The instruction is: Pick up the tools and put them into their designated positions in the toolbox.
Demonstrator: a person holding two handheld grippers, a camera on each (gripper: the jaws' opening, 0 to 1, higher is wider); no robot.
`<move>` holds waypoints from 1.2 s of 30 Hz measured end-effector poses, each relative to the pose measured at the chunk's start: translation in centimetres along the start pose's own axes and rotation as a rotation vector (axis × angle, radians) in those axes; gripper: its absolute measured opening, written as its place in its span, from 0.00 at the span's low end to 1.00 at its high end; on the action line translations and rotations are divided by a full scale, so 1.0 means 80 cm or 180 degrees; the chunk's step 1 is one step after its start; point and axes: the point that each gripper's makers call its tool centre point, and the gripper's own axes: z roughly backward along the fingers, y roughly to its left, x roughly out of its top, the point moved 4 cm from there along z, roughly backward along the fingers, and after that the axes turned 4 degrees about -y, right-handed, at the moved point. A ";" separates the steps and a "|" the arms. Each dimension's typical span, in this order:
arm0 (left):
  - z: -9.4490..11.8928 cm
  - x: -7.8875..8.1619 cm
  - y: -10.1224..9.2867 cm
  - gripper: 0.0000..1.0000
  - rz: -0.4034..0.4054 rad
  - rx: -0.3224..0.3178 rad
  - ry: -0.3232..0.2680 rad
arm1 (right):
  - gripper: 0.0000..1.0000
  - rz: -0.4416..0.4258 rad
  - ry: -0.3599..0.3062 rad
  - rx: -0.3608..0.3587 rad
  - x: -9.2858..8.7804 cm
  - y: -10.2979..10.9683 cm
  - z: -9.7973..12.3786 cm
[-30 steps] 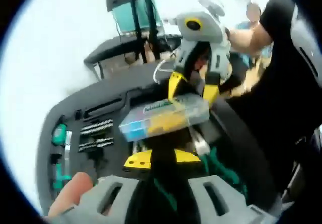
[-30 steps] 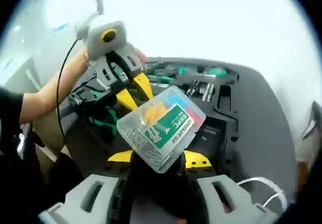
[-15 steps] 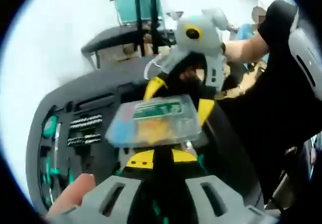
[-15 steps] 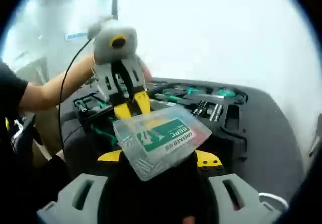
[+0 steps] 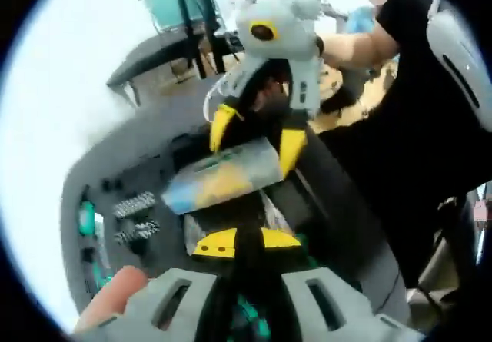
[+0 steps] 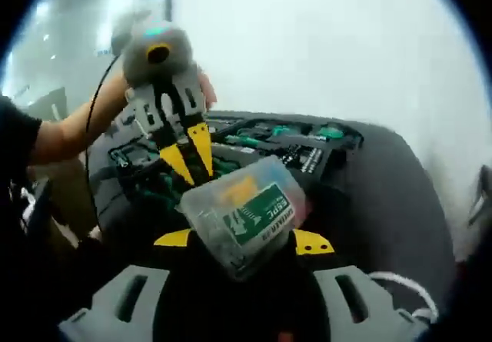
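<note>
I hold a clear plastic parts box [image 6: 244, 213] in the clenched jaws of my right gripper [image 6: 244, 242], its green label facing up, above the open toolbox [image 6: 369, 204] that sits on the pale surface [image 6: 323, 50]. In the left gripper view the same box [image 5: 221, 177] hangs between the two grippers: the right gripper [image 5: 254, 131] comes in from the far side with its yellow jaw tips straddling the box's far end. My left gripper [image 5: 234, 244] sits just beneath the box's near edge; its yellow tips lie close together, but I cannot tell whether they grip anything or merely rest under it.

Below, the dark foam tray carries rows of screwdriver bits [image 5: 132, 217] and green-handled tools [image 6: 265, 137] toward the toolbox's far edge.

The step in hand looks like settling the box into its own recess near the middle of the tray. To do it well I should level the box, which sits tilted, line its long side up with the recess, and lower it flat before letting go, using the left gripper to steady the near end so it does not slip or catch on the tools beside it.
</note>
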 end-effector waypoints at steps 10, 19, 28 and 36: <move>-0.047 0.038 0.023 0.05 -0.0270 0.0441 0.0006 | 0.46 0.0434 0.0085 -0.0151 -0.001 0.003 -0.010; -0.044 0.012 0.011 0.00 -0.0020 0.0373 -0.0120 | 0.50 0.0594 0.0088 -0.0189 0.003 0.012 -0.001; -0.037 0.004 0.006 0.00 0.0089 0.0527 -0.0367 | 0.49 0.0614 -0.0027 -0.0048 0.003 0.012 -0.001; -0.017 -0.044 -0.006 0.03 0.0336 0.0511 -0.0063 | 0.40 0.0992 -0.0133 -0.0035 0.007 0.015 0.000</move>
